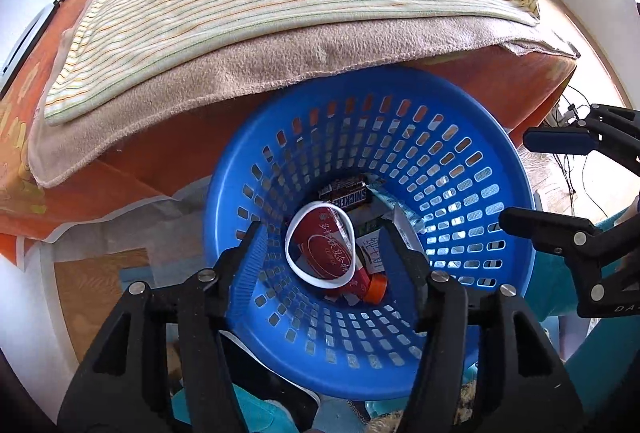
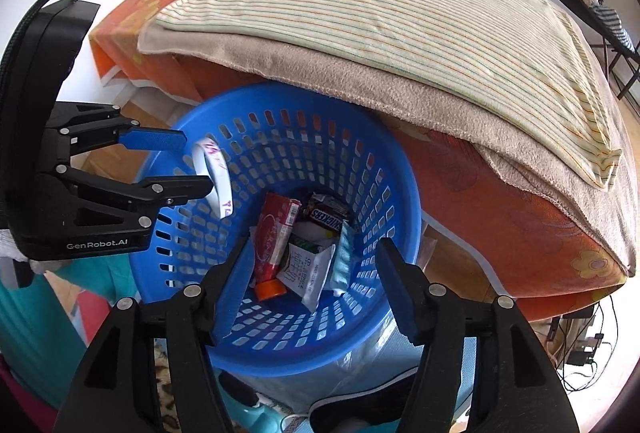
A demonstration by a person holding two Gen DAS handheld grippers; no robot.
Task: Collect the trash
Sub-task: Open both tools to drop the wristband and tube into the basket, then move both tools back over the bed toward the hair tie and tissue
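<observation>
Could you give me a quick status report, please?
Left claw open around white paper cup above blue plastic basket. Right claw open, empty. Nothing blocking the drop.

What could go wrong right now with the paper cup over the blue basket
The paper cup sits at the left gripper fingertips, close above the blue laundry basket's near rim rather than its middle, so on release it might glance off and land outside. The blanket edge overhangs the far rim, and a gripper lifting away could snag it.

SNICKERS on wrapper (image 2: 327, 219), GenRobot.AI on left gripper (image 2: 192, 163)
</observation>
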